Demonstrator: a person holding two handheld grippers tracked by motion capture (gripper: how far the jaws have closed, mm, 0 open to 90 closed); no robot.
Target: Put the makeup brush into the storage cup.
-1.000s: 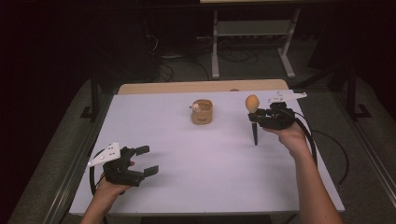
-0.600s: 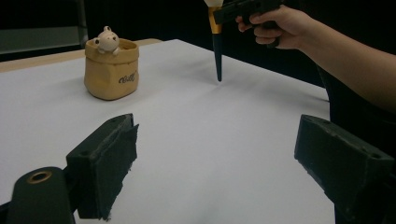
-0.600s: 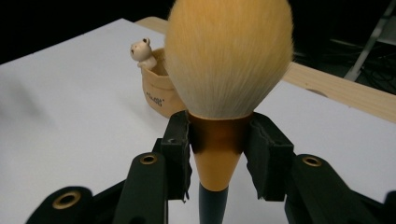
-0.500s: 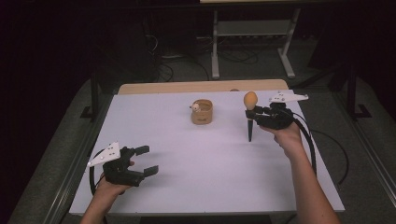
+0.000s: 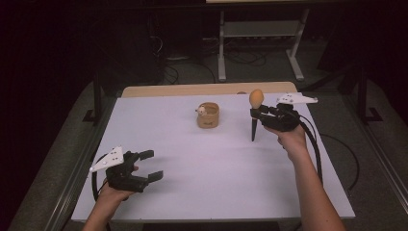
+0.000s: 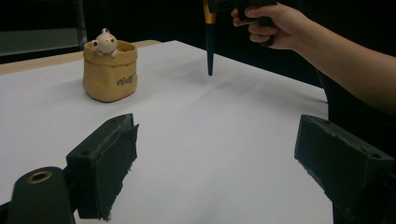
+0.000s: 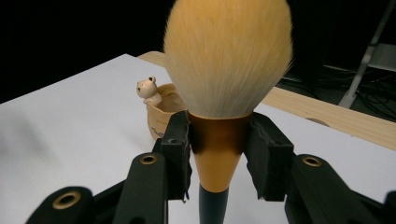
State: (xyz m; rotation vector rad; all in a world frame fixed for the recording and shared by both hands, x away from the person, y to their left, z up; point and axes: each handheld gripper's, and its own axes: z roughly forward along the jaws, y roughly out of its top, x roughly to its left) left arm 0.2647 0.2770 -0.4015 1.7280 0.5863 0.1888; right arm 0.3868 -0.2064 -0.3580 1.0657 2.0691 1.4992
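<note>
Here, the right gripper (image 5: 256, 114) has its jaws clamped from both sides on the gold ferrule of a makeup brush (image 5: 255, 111), the pads pressing the metal collar just below the bristles, as seen in the right gripper view (image 7: 218, 158). Brush long axis: upright, nearly vertical. The pale orange bristle head points up, above the jaws; the dark tapered handle points straight down, its tip just above the white table (image 5: 207, 159) without clearly touching it. From the left gripper view the handle (image 6: 209, 42) hangs plumb, tip over its own faint shadow.

The brush sits over the far right part of the table, with the holding hand behind it. To its left, near but apart, stands a small tan pot (image 5: 208, 115) with a little pale animal figure on its rim.

The left gripper (image 5: 144, 166) rests low at the near left corner, well apart from brush and pot. Its jaws stand wide apart with nothing between them (image 6: 224, 168).
</note>
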